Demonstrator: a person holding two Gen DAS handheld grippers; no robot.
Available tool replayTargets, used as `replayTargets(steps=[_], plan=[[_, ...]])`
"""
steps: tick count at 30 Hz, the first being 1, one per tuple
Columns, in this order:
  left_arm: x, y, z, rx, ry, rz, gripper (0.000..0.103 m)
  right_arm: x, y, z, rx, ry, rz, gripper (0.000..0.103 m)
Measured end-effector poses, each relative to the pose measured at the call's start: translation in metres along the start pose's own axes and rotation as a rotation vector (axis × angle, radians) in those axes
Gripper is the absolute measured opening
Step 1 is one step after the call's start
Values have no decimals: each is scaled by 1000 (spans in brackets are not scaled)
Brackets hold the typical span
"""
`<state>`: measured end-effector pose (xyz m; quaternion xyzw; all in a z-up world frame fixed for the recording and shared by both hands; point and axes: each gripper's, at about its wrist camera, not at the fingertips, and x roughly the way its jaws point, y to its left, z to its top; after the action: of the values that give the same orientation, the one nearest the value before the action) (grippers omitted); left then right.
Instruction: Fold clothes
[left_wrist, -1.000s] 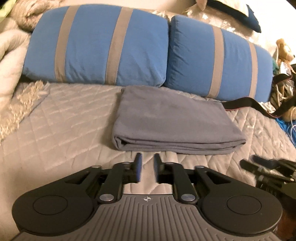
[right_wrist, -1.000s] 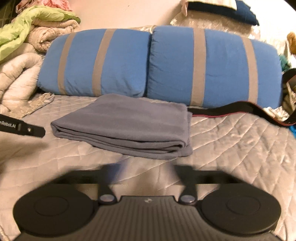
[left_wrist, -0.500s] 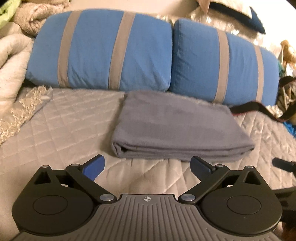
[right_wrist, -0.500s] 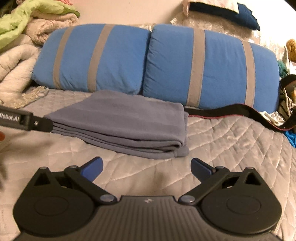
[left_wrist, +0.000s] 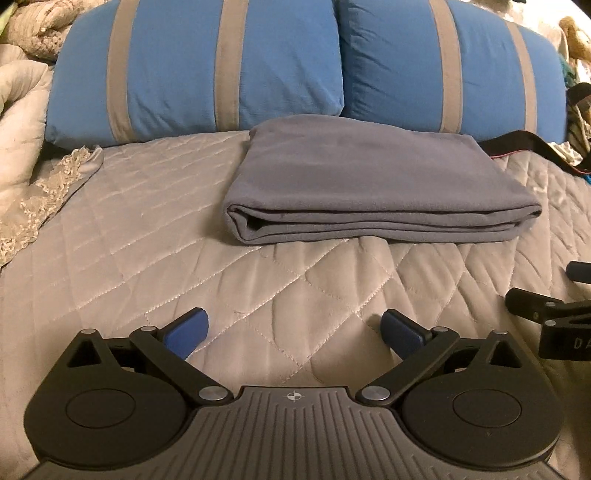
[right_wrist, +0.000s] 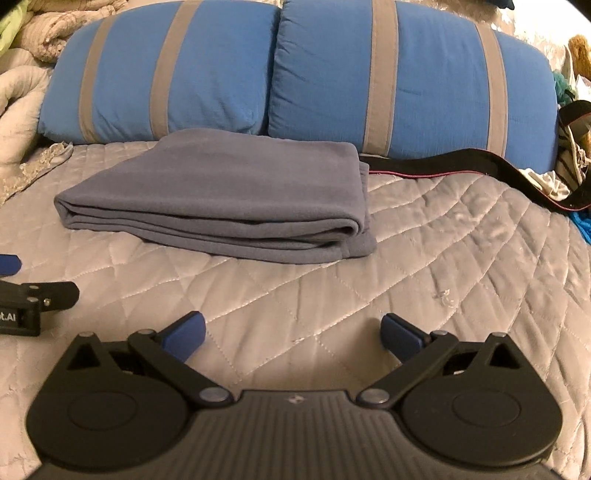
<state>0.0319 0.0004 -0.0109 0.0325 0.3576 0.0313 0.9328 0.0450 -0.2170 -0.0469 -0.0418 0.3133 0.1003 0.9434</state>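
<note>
Left wrist view: grey folded cloth (left_wrist: 373, 192) is laid flat on the quilt (left_wrist: 147, 251) w/ its far edge against the blue pillows (left_wrist: 207, 70), while left gripper (left_wrist: 293, 330) & right gripper (right_wrist: 291, 332) are held empty, jaws spread, just short of it, prob. since folding looks done.

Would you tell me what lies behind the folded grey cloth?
Two blue pillows with grey stripes stand behind the cloth. Its back edge hides their lower fronts and whatever lies between.

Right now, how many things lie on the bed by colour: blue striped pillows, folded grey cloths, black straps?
Blue striped pillows: 2
Folded grey cloth: 1
Black strap: 1
Total: 4
</note>
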Motion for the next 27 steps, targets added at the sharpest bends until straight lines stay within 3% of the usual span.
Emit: replayTargets(steps=[27], plan=[[2, -2, -2, -7, -32, 15, 103, 0, 1, 0, -5, -4, -6, 102]])
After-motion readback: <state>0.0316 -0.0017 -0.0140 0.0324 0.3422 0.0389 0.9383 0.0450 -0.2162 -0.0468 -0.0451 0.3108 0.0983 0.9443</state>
